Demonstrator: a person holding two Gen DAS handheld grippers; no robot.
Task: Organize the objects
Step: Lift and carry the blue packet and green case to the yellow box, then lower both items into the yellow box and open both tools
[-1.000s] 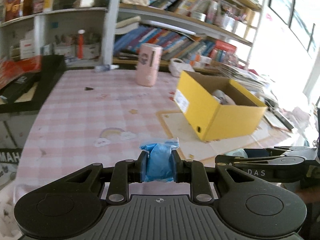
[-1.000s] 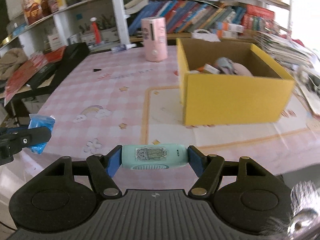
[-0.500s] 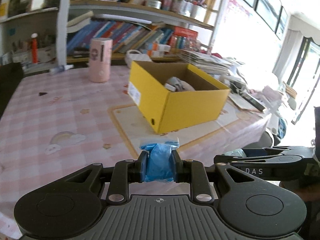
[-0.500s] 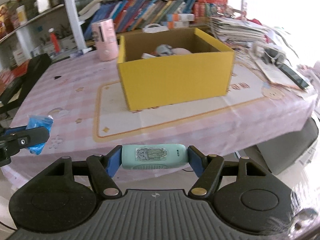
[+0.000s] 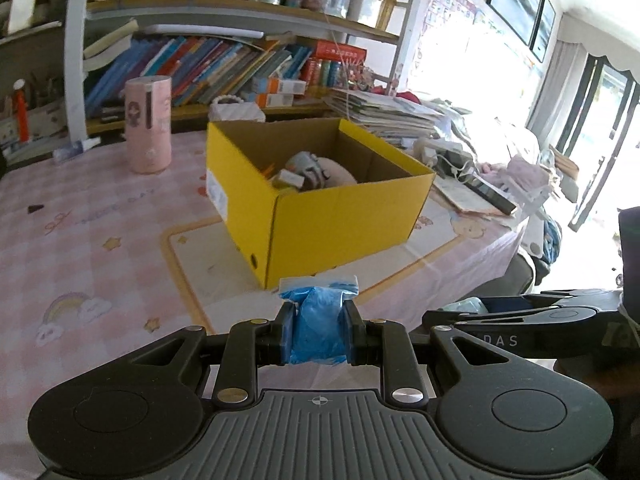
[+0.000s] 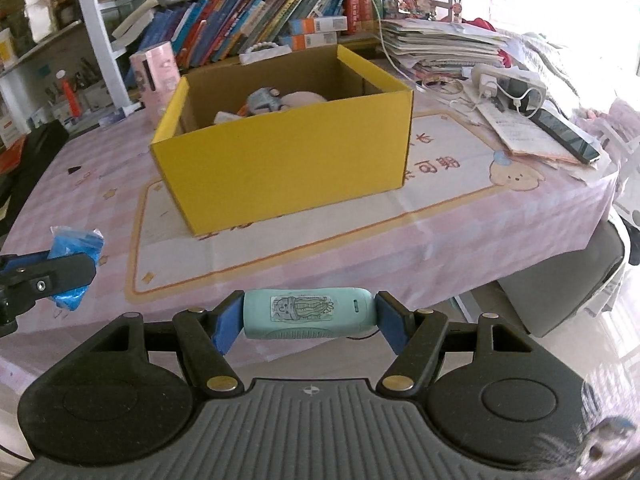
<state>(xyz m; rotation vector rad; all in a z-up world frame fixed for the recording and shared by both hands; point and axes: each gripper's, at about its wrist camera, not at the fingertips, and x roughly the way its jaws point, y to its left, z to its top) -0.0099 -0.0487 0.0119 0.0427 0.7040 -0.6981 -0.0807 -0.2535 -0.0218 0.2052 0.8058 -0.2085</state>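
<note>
Holding clutter (indistinct), open yellow box [image 6: 288,160]

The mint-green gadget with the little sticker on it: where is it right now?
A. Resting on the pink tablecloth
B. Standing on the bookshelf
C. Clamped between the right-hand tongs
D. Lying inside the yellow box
C: in the right wrist view the mint-green gadget sits crosswise between the right tongs, whose blue pads press on both its ends, in front of the yellow box and not inside it.
</note>
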